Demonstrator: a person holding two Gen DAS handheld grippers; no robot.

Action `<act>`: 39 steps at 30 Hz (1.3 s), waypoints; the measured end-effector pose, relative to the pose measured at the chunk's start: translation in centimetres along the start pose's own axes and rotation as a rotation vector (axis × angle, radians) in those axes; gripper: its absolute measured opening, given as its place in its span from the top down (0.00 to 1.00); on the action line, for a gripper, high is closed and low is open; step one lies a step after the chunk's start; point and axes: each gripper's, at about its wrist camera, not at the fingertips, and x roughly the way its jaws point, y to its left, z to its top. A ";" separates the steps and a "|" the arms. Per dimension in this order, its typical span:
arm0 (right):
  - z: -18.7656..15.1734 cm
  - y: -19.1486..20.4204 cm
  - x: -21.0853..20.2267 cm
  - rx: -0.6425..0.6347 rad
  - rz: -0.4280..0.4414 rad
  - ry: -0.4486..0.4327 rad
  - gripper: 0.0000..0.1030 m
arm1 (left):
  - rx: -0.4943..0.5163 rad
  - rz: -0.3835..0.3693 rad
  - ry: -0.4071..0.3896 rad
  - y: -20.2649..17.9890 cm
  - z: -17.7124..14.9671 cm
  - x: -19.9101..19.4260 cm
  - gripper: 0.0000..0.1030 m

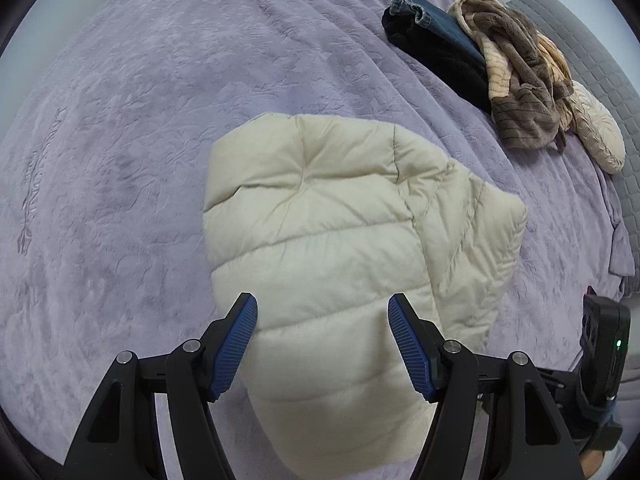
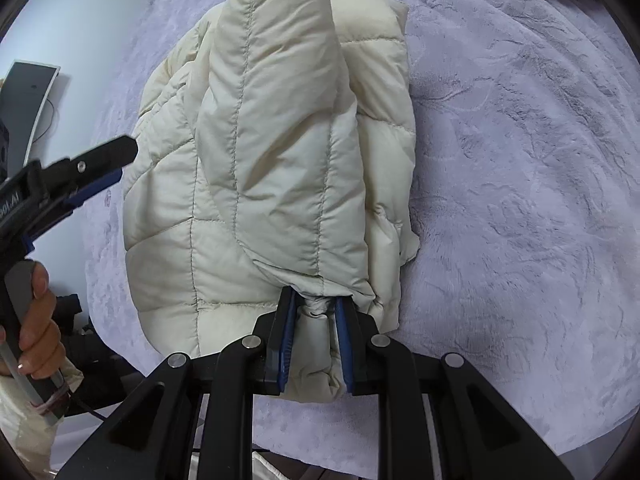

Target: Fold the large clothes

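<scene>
Cream jacket [image 2: 264,152] sleeve in right fingers [image 2: 286,332]

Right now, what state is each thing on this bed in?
Jacket: partly folded, one end lifted.
Left hand-held gripper: open, above the jacket.
Right hand-held gripper: shut on the jacket.
Jeans: folded.
Brown garment: crumpled, unfolded.

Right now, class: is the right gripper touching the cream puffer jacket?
Touching. The right wrist view shows the right gripper with its jaws clamped on a bunched fold of the cream puffer jacket.
</scene>
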 end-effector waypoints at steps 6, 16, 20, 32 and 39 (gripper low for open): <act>0.0 0.6 -0.8 -0.003 -0.002 0.003 0.78 | -0.007 0.021 0.029 1.3 -3.4 -1.3 0.33; -0.1 2.5 -4.0 -0.029 -0.041 -0.021 0.44 | -0.087 0.050 0.062 3.2 -7.1 -4.0 0.33; 0.0 4.3 -6.2 -0.052 -0.069 -0.058 0.38 | -0.088 0.075 0.038 3.1 -7.3 -5.9 0.22; -1.6 9.9 -12.5 -0.146 -0.211 -0.234 0.00 | -0.097 0.127 -0.088 2.4 -6.9 -12.3 0.00; -2.2 10.8 -14.2 -0.117 -0.254 -0.310 0.00 | -0.103 0.158 -0.130 1.6 -7.1 -14.5 0.00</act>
